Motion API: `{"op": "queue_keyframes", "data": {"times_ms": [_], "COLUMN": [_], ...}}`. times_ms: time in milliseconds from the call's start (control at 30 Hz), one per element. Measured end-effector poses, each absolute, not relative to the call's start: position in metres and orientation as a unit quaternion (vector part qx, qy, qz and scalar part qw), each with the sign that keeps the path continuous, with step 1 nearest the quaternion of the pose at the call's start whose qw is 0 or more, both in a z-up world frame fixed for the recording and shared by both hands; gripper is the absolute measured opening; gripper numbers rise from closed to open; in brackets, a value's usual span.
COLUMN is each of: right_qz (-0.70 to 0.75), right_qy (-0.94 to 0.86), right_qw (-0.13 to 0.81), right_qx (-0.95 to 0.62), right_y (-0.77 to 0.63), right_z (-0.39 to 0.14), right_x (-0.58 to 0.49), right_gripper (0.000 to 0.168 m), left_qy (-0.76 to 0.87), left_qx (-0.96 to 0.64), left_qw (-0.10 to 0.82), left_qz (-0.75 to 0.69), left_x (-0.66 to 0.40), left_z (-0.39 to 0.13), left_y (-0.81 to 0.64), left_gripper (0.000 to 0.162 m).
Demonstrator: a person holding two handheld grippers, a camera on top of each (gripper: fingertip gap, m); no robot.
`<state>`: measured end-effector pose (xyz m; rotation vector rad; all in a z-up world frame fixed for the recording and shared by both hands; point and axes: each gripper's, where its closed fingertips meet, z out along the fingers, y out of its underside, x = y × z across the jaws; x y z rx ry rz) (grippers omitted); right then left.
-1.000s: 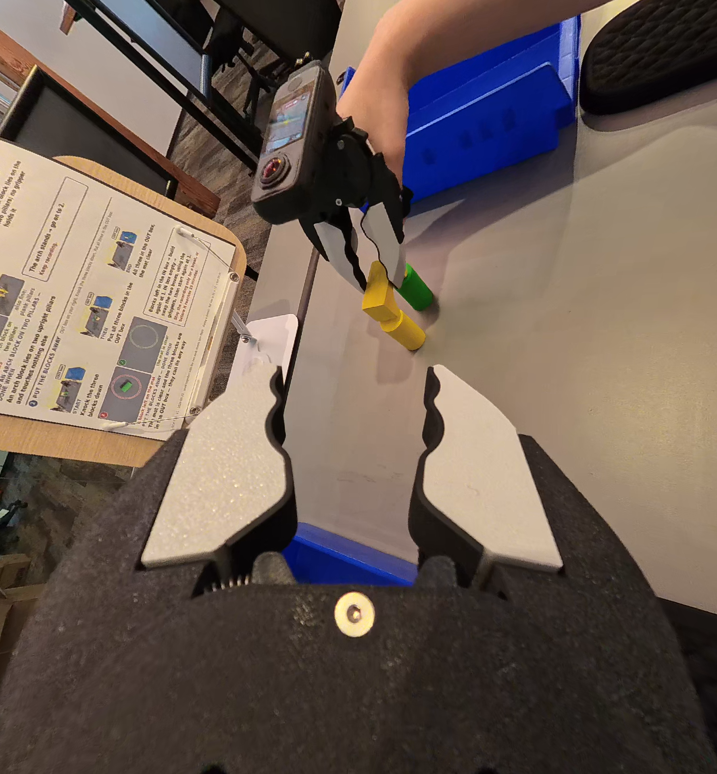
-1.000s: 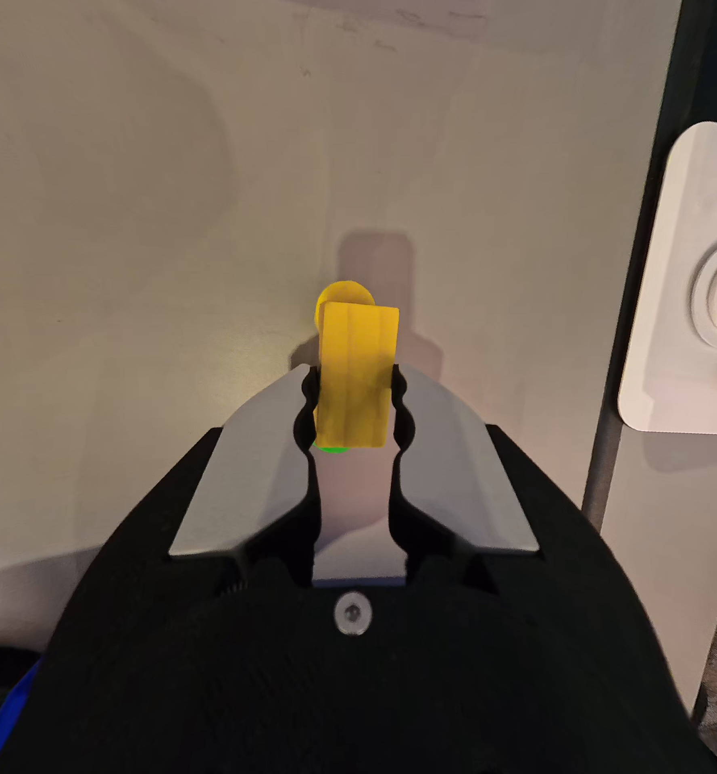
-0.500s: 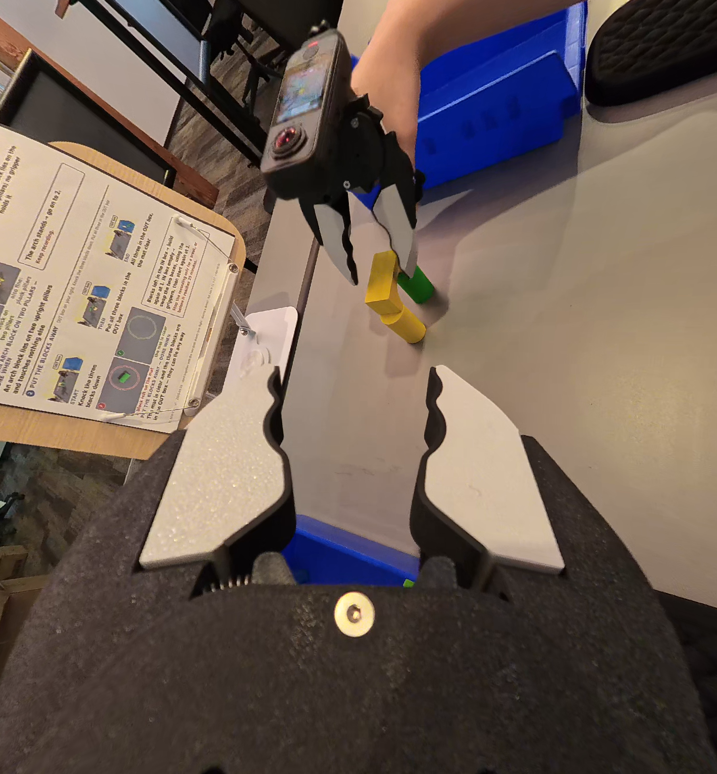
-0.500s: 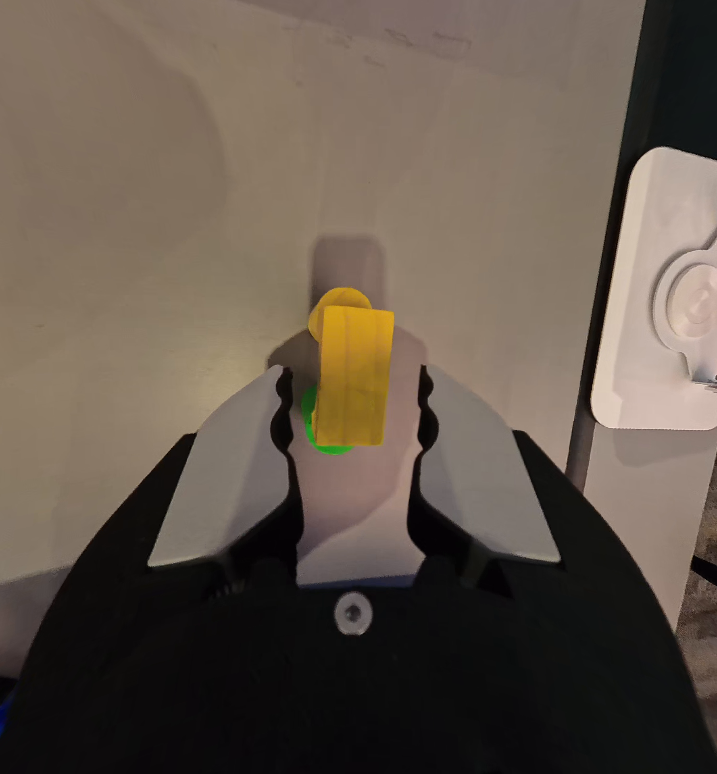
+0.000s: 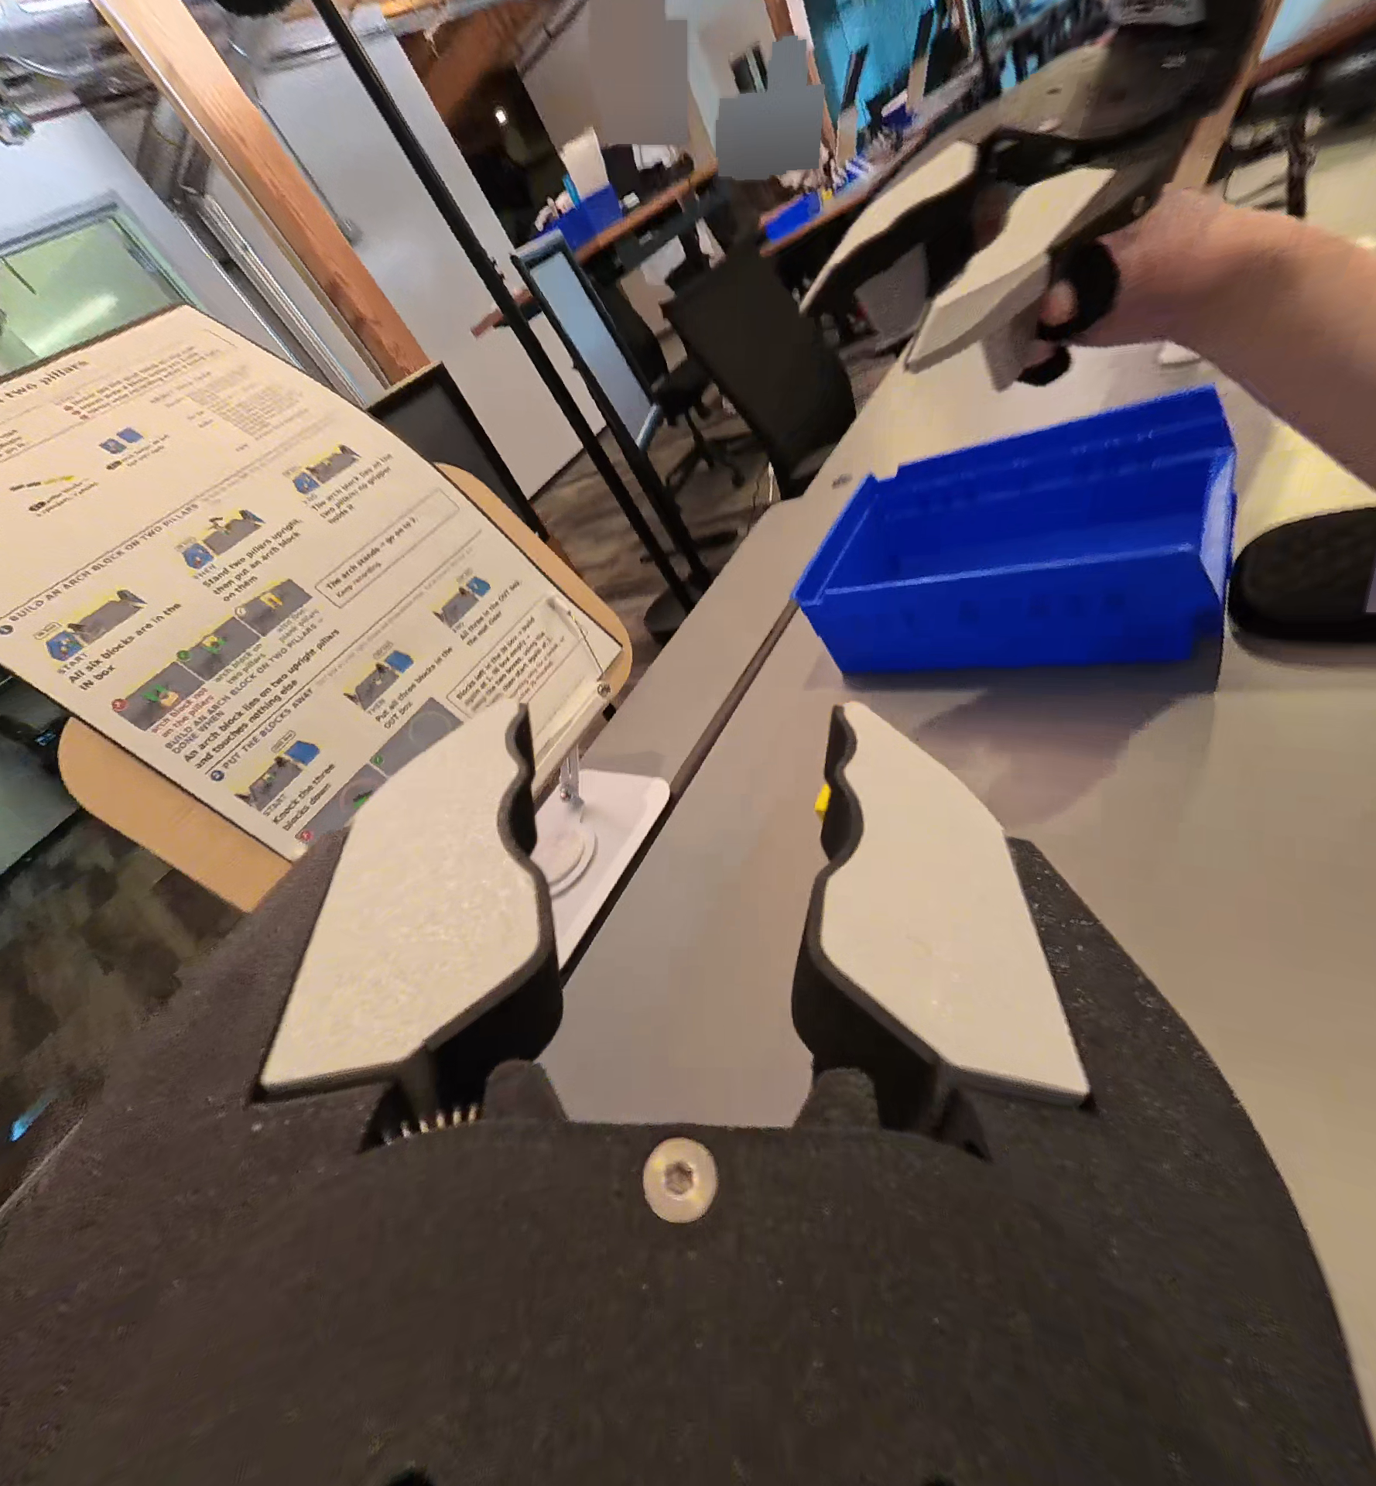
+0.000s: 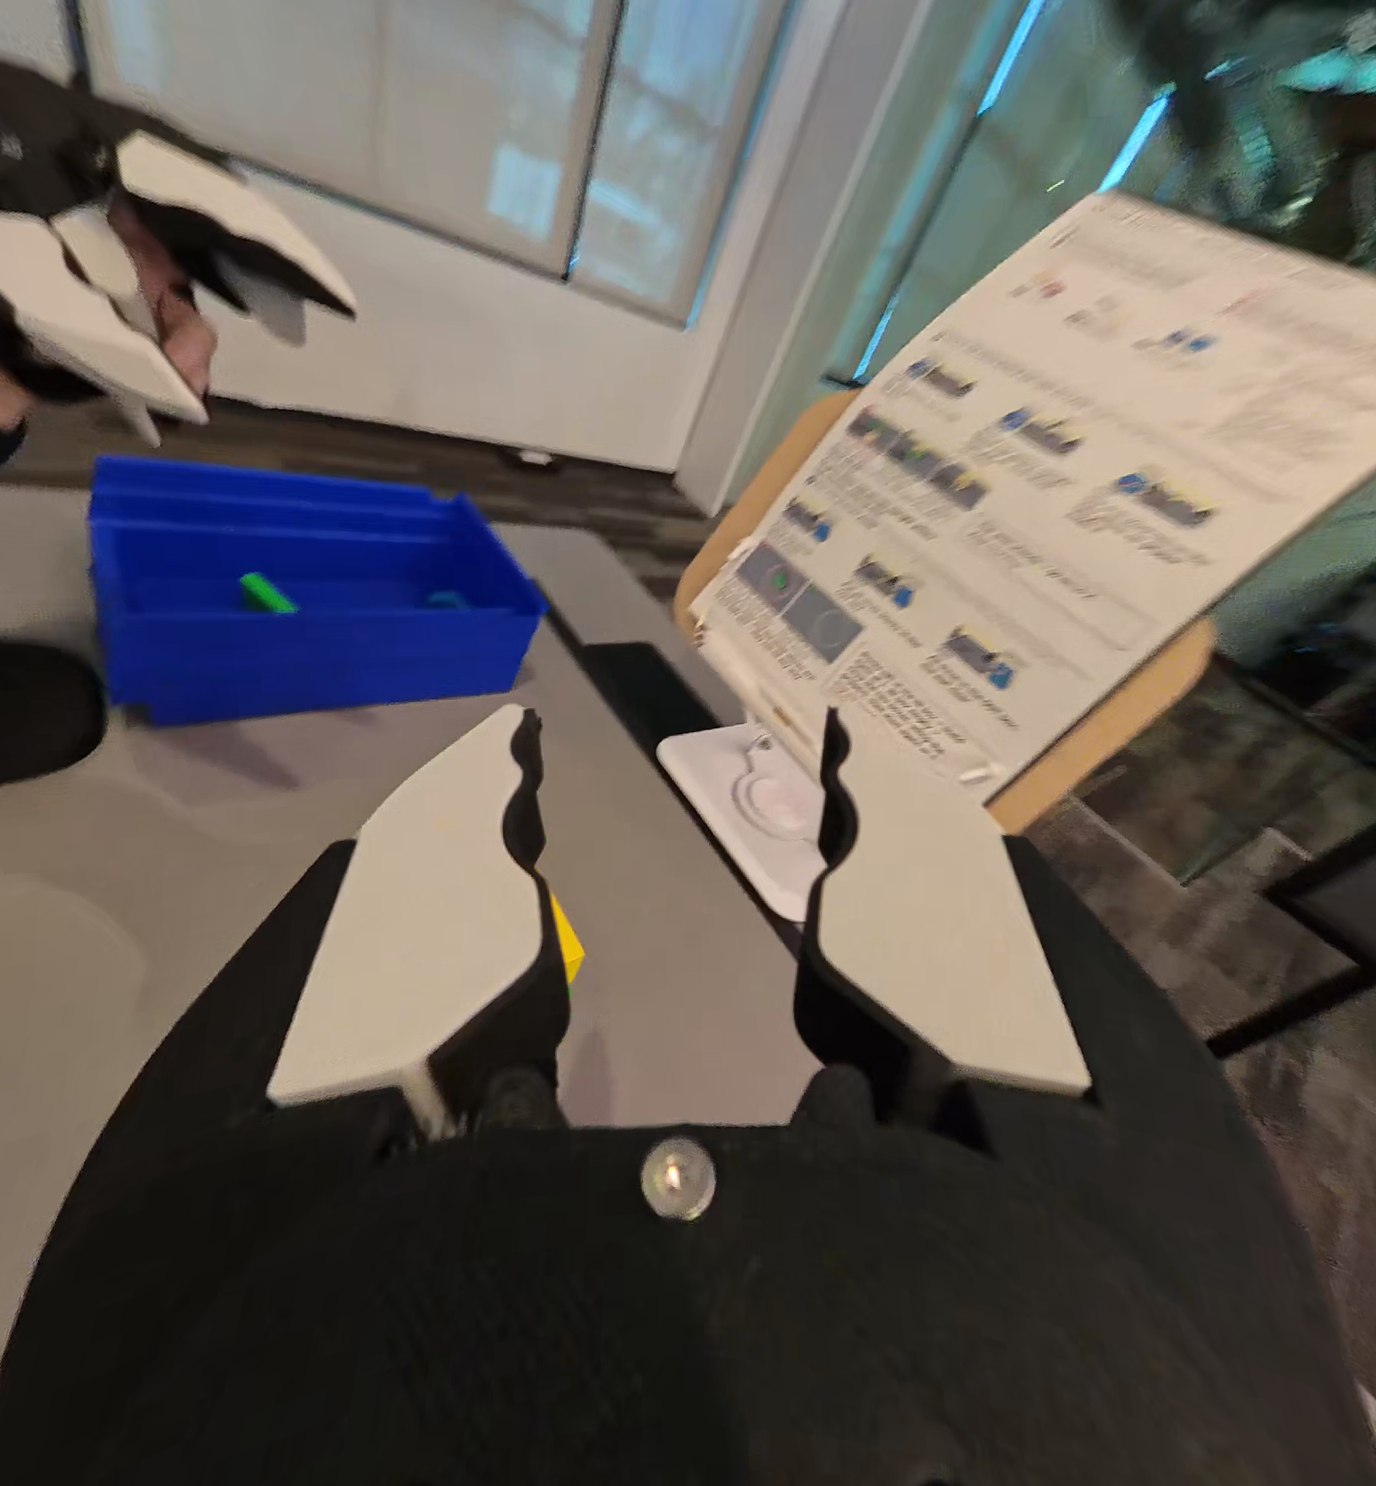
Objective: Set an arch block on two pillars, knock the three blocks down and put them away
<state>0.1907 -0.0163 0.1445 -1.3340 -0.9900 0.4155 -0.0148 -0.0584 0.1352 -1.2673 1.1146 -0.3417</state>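
Yellow arch block [image 6: 566, 942] peeks beside the open right hand-held gripper [image 6: 678, 728].

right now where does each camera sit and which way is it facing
Left wrist view: rides the left gripper, looking over the grey table at a blue bin; own open fingers show, right gripper beyond.
Right wrist view: rides the right gripper, facing another blue bin; own open fingers show.
Shared: instruction board, yellow block.
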Motion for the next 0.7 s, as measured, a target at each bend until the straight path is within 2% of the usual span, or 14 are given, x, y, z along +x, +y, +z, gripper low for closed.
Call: {"op": "queue_keyframes", "data": {"times_ms": [167, 333, 433, 500, 700], "right_qz": [0.172, 0.098, 0.106, 0.136, 0.149], "right_qy": [-0.378, -0.436, -0.464, -0.47, -0.475], "right_qw": [0.69, 0.609, 0.555, 0.529, 0.526], "right_qx": [-0.593, -0.656, -0.682, -0.693, -0.69], "right_y": [-0.021, 0.004, 0.011, 0.009, 0.011], "right_z": [0.15, 0.092, 0.062, 0.051, 0.047], "right_x": [0.221, 0.231, 0.226, 0.218, 0.198], "right_gripper": [0.066, 0.054, 0.048, 0.04, 0.039], "left_qy": [0.475, 0.461, 0.478, 0.486, 0.494], "left_qx": [-0.577, -0.599, -0.623, -0.627, -0.627], "left_qw": [0.633, 0.618, 0.582, 0.57, 0.564], "left_qz": [-0.2, -0.216, -0.214, -0.217, -0.211], "left_x": [0.013, 0.038, 0.052, 0.061, 0.072], "left_z": [0.121, 0.095, 0.075, 0.074, 0.087], "left_y": [-0.049, -0.033, -0.03, -0.031, -0.028], "left_gripper": [0.075, 0.057, 0.057, 0.056, 0.049]}}
